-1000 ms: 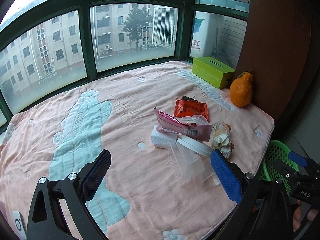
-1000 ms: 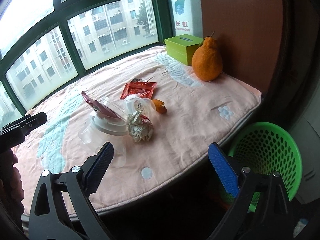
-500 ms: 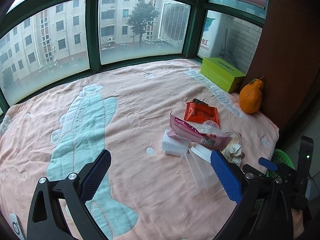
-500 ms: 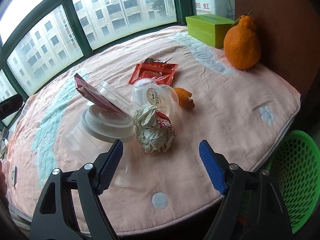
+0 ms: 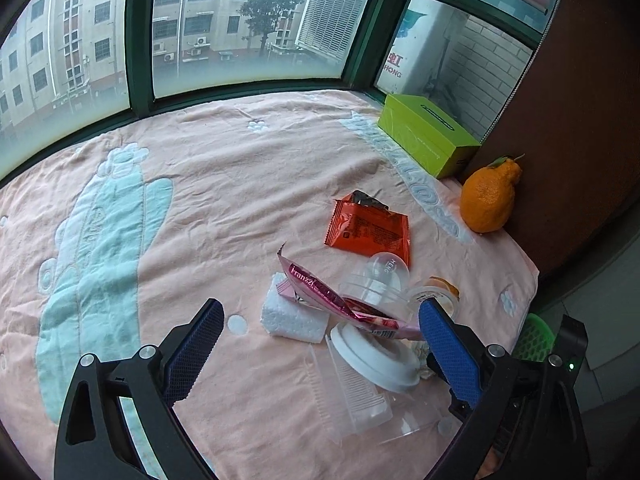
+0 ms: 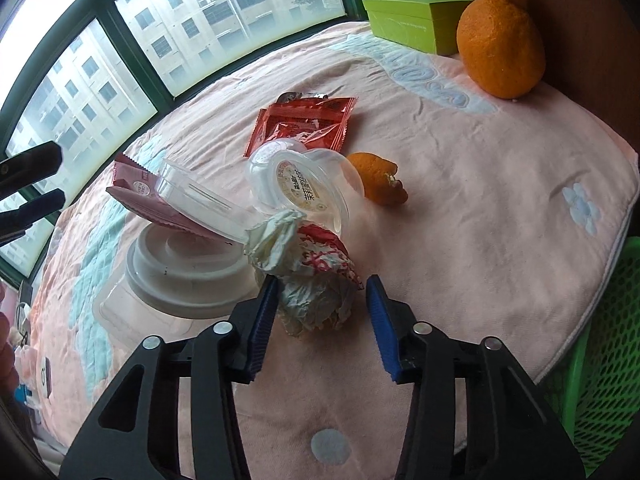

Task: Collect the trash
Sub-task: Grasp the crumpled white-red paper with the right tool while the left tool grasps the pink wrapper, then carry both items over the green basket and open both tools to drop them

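Note:
A pile of trash lies on the pink blanket (image 5: 248, 184). My right gripper (image 6: 320, 304) is closing around a crumpled paper wrapper (image 6: 316, 280). Its left pad touches the paper and a thin gap shows at its right pad. Just behind sit a white lid (image 6: 184, 268), a clear jelly cup (image 6: 304, 188), a pink wrapper (image 6: 140, 196), a red packet (image 6: 304, 128) and orange peel (image 6: 380, 180). My left gripper (image 5: 320, 332) hovers wide over the pile, its jaws closing slightly. A foam block (image 5: 292, 316), the pink wrapper (image 5: 332, 300) and the white lid (image 5: 372, 356) lie between them, untouched.
A whole orange fruit (image 6: 500, 36) and a green box (image 6: 412, 16) stand at the back by the brown wall. A green mesh basket (image 6: 604, 344) sits below the blanket's right edge. Green-framed windows ring the far side. A clear plastic tray (image 5: 352, 396) lies under the lid.
Both grippers came down and closer to the pile. The right jaws narrowed from wide open to just around the crumpled paper. The left jaws stayed wide.

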`<state>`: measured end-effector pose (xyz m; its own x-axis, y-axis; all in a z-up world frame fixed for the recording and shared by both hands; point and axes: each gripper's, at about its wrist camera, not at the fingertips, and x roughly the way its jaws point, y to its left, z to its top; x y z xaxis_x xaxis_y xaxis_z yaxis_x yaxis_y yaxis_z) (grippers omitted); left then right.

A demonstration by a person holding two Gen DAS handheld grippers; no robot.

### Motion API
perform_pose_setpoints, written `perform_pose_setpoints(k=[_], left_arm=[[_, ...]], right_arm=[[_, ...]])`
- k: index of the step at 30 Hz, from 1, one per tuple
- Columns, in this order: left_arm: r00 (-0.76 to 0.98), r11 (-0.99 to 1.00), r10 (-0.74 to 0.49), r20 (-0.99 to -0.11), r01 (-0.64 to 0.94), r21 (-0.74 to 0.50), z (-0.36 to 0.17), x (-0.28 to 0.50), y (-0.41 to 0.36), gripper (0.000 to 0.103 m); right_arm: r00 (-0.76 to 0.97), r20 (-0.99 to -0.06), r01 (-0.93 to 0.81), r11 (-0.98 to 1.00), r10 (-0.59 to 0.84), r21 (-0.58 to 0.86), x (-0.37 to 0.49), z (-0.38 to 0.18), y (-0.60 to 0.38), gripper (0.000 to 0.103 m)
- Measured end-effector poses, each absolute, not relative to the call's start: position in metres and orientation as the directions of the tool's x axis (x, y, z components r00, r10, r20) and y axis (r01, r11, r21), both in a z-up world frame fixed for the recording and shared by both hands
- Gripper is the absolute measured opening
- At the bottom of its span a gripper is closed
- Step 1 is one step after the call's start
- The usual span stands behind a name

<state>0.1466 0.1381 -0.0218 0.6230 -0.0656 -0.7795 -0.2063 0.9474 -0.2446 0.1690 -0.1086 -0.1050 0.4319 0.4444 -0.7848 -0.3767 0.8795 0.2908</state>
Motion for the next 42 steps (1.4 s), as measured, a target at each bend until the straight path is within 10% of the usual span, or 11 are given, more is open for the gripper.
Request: perform_pose_setpoints(k=[26, 42], left_arm=[[0.597, 0.886, -0.203, -0.776, -0.226, -0.406, -0.036, 0.168, 0.149, 0.01], [0.714, 0.904, -0.213, -0.667, -0.115, -0.411, 0.054, 0.115, 0.132, 0.006]], right_arm=[[0.551, -0.709, -0.324, 0.896, 0.44, 0.304, 0.125, -0.064, -0.163, 0.039], [0.628, -0.689, -0.222, 0.932, 0.362, 0.287, 0.104, -0.05, -0.226, 0.039]])
